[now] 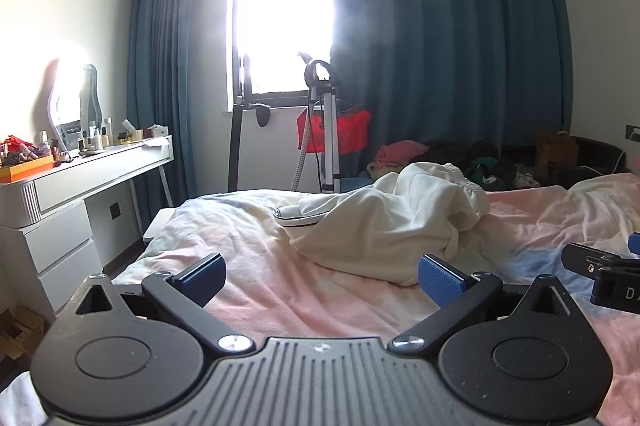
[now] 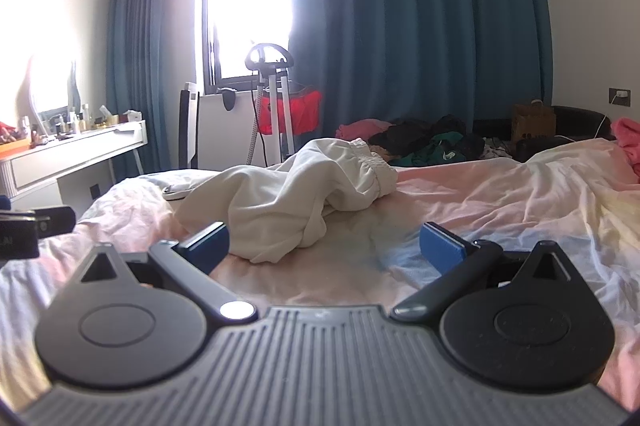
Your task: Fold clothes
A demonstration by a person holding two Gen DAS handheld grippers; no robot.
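A crumpled white garment (image 1: 392,218) with a gathered elastic hem lies in a heap on the pink bedsheet (image 1: 256,286). In the right wrist view the same white garment (image 2: 296,194) sits just beyond and left of centre. My left gripper (image 1: 322,280) hovers low over the sheet in front of the heap, open, nothing between its blue pads. My right gripper (image 2: 324,246) is open too, its left pad close to the garment's near edge. The right gripper's side (image 1: 600,274) shows at the left wrist view's right edge.
A pile of dark, green and pink clothes (image 2: 424,140) lies beyond the bed's far side. A garment steamer stand (image 1: 328,130) with a red item stands by the window. A white dressing table (image 1: 80,182) with bottles is at the left. Pink fabric (image 2: 626,142) lies far right.
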